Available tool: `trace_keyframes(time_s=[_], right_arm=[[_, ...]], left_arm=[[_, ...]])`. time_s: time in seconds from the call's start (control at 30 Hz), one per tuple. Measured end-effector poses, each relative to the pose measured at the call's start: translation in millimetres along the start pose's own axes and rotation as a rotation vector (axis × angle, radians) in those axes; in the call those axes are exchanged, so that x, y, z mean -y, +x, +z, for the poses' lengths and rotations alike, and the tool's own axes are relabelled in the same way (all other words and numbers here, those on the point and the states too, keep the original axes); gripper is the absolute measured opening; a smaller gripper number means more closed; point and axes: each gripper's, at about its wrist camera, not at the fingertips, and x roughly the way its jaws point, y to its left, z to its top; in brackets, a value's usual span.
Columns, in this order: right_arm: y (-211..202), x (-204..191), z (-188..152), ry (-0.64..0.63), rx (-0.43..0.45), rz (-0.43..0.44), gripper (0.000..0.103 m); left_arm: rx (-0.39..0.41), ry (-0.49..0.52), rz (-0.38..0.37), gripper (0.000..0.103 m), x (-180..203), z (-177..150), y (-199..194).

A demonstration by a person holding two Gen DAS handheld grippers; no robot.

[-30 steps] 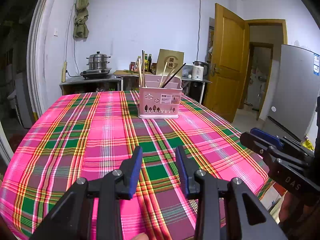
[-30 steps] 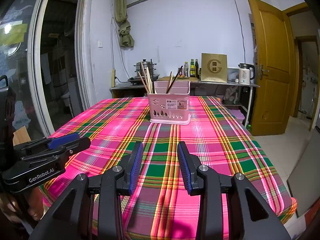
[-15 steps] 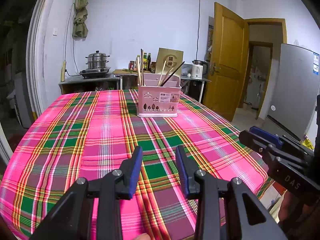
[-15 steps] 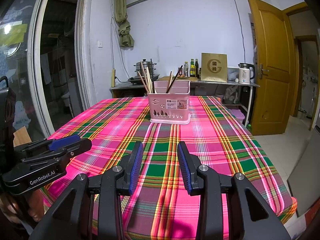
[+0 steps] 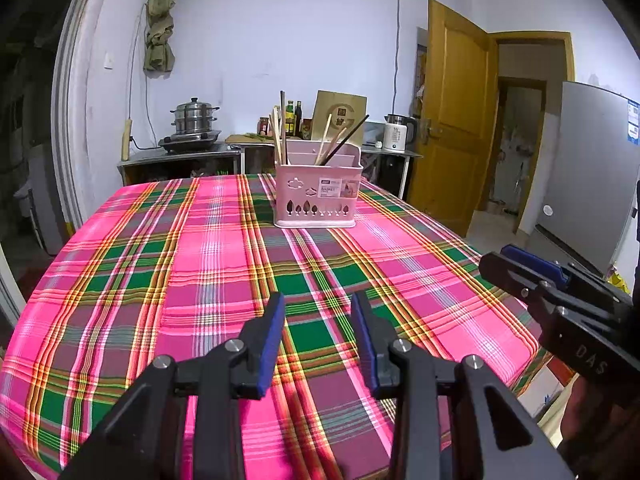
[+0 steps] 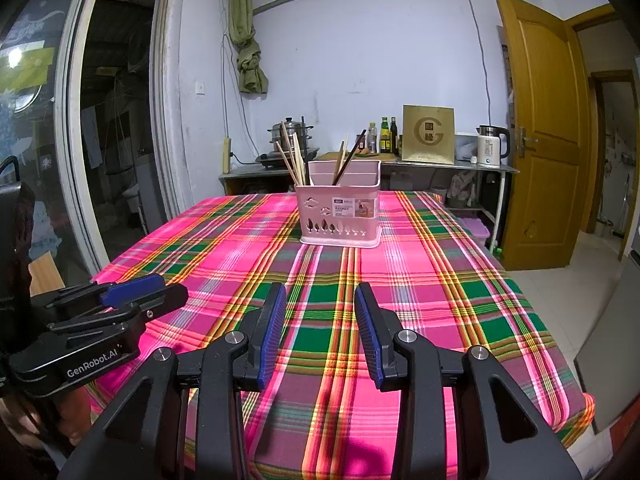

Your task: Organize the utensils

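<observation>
Utensil basket point(image 5: 318, 184), pink, upright near far end of table point(image 5: 120, 280), on pink-green plaid cloth point(image 6: 400, 280). Light wooden chopsticks point(image 5: 277, 136) bunched in its left compartment; a few more sticks plus one dark chopstick point(image 5: 347, 139) leaning rightward in a middle compartment. Right part of basket shows nothing sticking out.

Left to right behind table: sliding glass door point(image 6: 48, 120); steamer pot point(image 5: 195, 116) on a stove on the metal counter; bottles point(image 6: 385, 135); tan box with a G logo point(image 6: 428, 134); white kettle point(image 6: 490, 147); open wooden door point(image 6: 540, 132); grey fridge point(image 5: 592, 184) at far right.

Left gripper point(image 5: 318, 338) low over near edge of cloth, fingers apart, nothing between them. Right gripper point(image 6: 320, 330) likewise spread and empty, well apart from basket. Each visible at the side of the other's view. Bare cloth only between grippers and basket.
</observation>
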Motion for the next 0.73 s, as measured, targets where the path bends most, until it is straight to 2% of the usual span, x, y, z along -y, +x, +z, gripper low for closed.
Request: trace_keyframes(time_s=[0.73], right_arm=[[1.2, 1.9, -0.4, -0.001, -0.002, -0.001, 0.036]], left_arm=[[0.000, 0.000, 0.003, 0.036, 4.5, -0.1, 1.1]])
